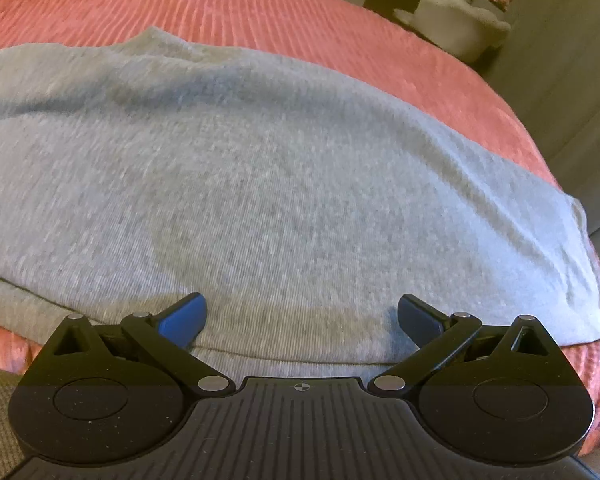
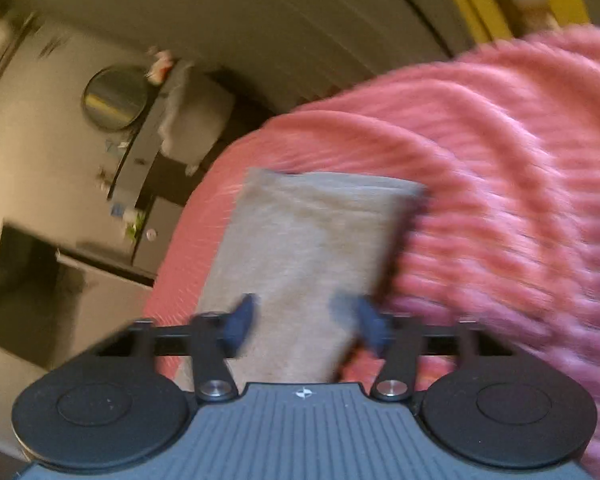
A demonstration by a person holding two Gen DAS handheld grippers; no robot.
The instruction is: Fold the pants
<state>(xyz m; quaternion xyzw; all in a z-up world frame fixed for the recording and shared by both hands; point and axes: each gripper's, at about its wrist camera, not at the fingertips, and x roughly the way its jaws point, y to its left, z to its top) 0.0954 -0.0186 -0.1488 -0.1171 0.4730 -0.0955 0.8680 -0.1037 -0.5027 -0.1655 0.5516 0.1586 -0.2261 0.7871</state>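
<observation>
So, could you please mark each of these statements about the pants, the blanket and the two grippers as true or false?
1. The pants are grey. True.
2. They lie on a bare wooden table. False: they lie on a pink ribbed blanket.
3. The left gripper is open. True: its fingers stand wide apart over the fabric.
4. The right gripper is clamped shut on the pants. False: its fingers are apart, with cloth showing between them.
5. The right wrist view is sharp. False: it is motion-blurred.
</observation>
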